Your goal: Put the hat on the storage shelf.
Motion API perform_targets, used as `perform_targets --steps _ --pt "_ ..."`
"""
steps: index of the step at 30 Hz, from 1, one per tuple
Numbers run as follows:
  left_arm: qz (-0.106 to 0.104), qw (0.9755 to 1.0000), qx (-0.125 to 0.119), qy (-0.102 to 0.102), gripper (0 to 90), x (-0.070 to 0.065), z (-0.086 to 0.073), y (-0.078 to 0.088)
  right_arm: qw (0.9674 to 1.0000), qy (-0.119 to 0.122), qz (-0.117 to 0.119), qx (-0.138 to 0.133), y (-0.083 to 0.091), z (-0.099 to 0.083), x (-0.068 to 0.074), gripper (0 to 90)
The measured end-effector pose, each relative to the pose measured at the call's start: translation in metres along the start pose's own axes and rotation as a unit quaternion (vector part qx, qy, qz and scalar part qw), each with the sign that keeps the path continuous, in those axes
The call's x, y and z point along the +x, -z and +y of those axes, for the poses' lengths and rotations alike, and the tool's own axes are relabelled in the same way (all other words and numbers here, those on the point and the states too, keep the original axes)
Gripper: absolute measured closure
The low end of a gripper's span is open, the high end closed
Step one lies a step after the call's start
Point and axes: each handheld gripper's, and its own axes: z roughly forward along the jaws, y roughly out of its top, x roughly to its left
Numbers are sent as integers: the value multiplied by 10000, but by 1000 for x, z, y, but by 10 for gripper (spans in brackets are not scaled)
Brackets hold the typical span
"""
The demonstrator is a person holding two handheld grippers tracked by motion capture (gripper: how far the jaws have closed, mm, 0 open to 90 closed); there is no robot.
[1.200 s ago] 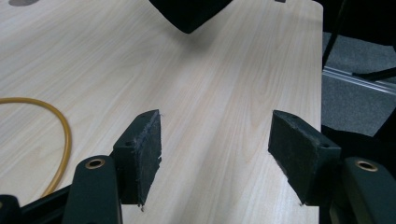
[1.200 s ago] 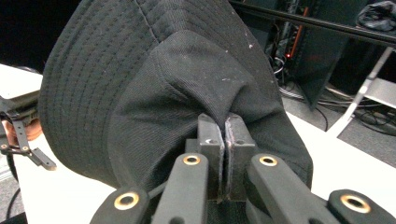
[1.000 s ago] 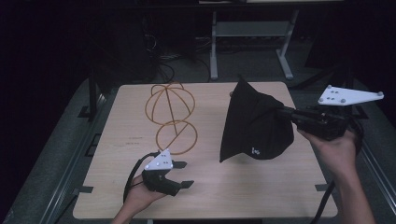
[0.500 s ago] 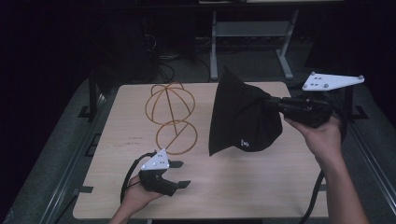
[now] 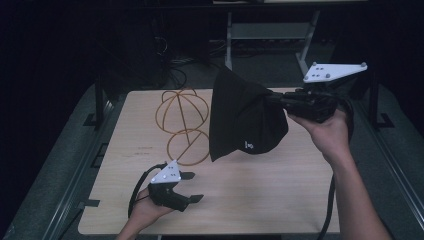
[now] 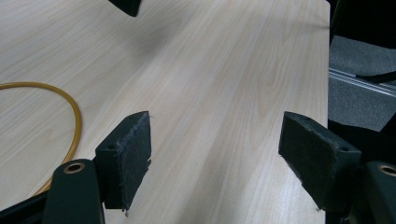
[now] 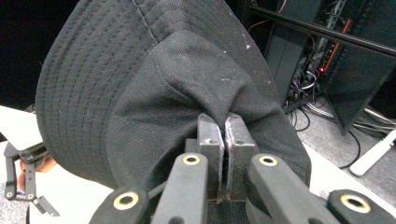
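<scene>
A black bucket hat hangs in the air over the table's far right, and my right gripper is shut on a pinch of its crown. In the right gripper view the pads are pressed together on the hat's fabric. An orange wire hat stand lies on the wooden table, just left of the hat. My left gripper rests near the front left edge. Its jaws have just been opening and stand wide, with nothing between them. A curve of the orange wire lies to their left.
A metal shelf frame and cables stand behind the table in the dark. The table's right edge drops to grey floor. Bare wood stretches across the front and middle of the table.
My right gripper has carried the hat to the left and a little higher, closer to the wire stand. The left hand has stayed put, its jaws a bit wider.
</scene>
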Motion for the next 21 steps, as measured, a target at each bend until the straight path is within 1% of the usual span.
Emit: perform_targets --steps 2,4,9,10,11,15,18,20,21 --pt "31 10000 19 -1 240 0 0 0 10000 23 68 -44 -5 6 0 874" --pt "37 10000 17 12 233 0 0 0 10000 24 82 -50 -7 8 -1 874" --pt "59 10000 -35 49 229 1 -1 1 9998 112 138 -6 -18 22 1 874" --pt "75 10000 -11 16 229 1 -2 2 9998 132 147 9 -20 24 1 874" --pt "75 10000 -11 16 230 1 -2 2 9998 132 147 9 -20 24 1 874" --pt "48 10000 -18 31 229 1 -2 2 9996 197 197 58 -29 35 2 874" --pt "55 10000 -20 34 229 1 -3 2 9995 219 210 60 -32 40 3 874" --pt "53 10000 -34 31 226 1 -2 3 9994 245 234 49 -38 47 5 874" --pt "53 10000 -34 31 227 1 -2 3 9994 245 234 49 -38 47 5 874"
